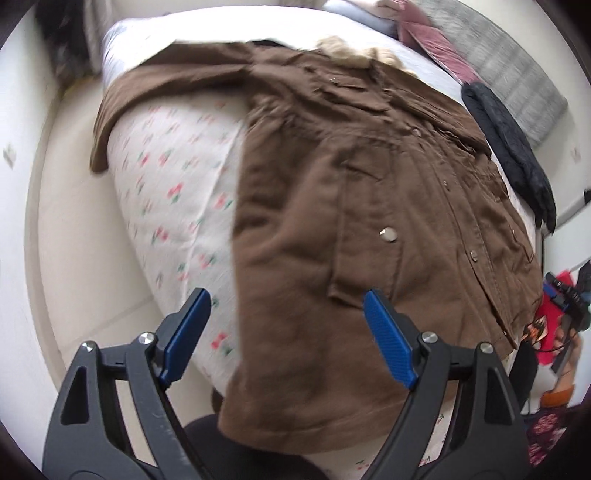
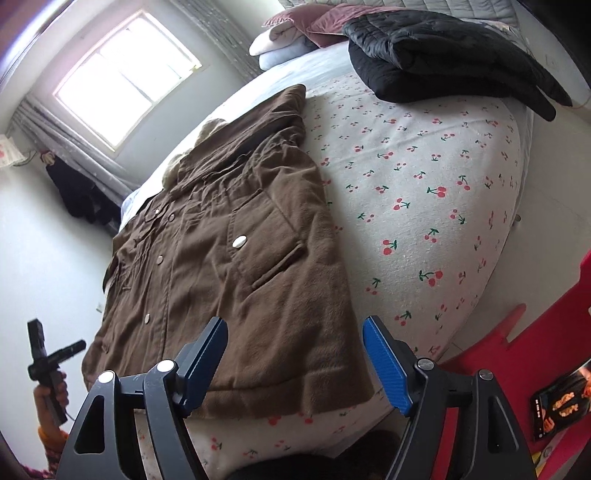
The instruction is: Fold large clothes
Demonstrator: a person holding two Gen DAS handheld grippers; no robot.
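Note:
A large brown coat (image 1: 332, 206) with metal snaps and a pale fur collar lies front up on the cherry-print bed sheet (image 1: 173, 192). One sleeve stretches across to the far left edge of the bed. My left gripper (image 1: 286, 332) is open and empty, above the coat's hem on its left side. In the right wrist view the coat (image 2: 221, 266) lies flat with a side folded in. My right gripper (image 2: 295, 360) is open and empty, above the hem's near right corner. The left gripper's handle (image 2: 44, 362) shows at the far left, in a hand.
A folded black quilted jacket (image 2: 436, 55) lies at the far right of the bed (image 2: 443, 192), also in the left wrist view (image 1: 513, 155). Pillows (image 2: 291, 33) and a grey headboard lie beyond. A red stool (image 2: 535, 362) stands at the right. A window (image 2: 125, 77) is on the left.

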